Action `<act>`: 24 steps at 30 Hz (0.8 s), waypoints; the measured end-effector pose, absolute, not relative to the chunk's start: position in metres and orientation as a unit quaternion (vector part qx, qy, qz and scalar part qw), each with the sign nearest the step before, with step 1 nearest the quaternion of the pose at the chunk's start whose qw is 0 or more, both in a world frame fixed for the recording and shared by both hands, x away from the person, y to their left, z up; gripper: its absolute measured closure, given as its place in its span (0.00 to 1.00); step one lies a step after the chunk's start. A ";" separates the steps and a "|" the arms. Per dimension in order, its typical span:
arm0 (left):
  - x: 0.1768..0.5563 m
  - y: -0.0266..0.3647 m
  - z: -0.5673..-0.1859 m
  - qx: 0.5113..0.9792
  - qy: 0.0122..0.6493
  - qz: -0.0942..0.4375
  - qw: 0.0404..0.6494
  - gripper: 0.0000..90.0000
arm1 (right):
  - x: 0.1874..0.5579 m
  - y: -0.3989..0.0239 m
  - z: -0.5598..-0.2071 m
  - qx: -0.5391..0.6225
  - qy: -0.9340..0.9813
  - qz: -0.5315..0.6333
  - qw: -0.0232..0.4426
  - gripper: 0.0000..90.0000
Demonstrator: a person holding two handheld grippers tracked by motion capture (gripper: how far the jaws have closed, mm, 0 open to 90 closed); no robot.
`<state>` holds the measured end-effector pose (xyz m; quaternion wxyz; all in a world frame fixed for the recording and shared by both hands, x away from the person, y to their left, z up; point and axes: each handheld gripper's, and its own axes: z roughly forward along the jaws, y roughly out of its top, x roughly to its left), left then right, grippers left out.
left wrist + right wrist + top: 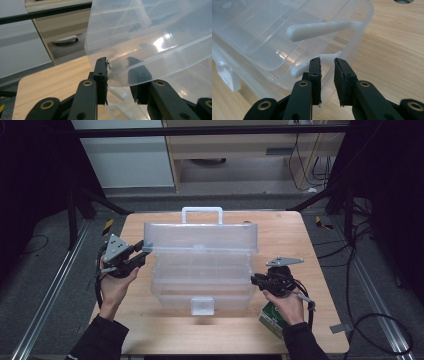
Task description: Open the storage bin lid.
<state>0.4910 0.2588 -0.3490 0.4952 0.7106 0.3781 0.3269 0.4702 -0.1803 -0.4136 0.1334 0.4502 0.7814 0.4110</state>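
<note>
Clear box [202,285] in middle of wooden table [280,227], lid [200,236] lifted up, white handle [202,212] at far side. Left gripper [141,252] at left end of box — jaws clamped on lid's edge, one jaw on each side of thin plastic. Right gripper [255,279] at right end of box — jaws a little apart, white arm [322,61] of box just ahead, not squeezed. Green carton [272,319] near right front corner of box, under right hand [286,304].
</note>
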 end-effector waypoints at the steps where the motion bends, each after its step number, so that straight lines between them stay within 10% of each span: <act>1: 0.493 0.258 -0.347 0.709 0.379 0.329 0.495 0.77 | 0.470 -0.180 -0.414 0.451 0.781 0.411 0.132 0.84; 24: 0.533 0.248 -0.322 0.688 0.401 0.359 0.487 0.81 | 0.470 -0.180 -0.414 0.445 0.783 0.411 0.138 0.84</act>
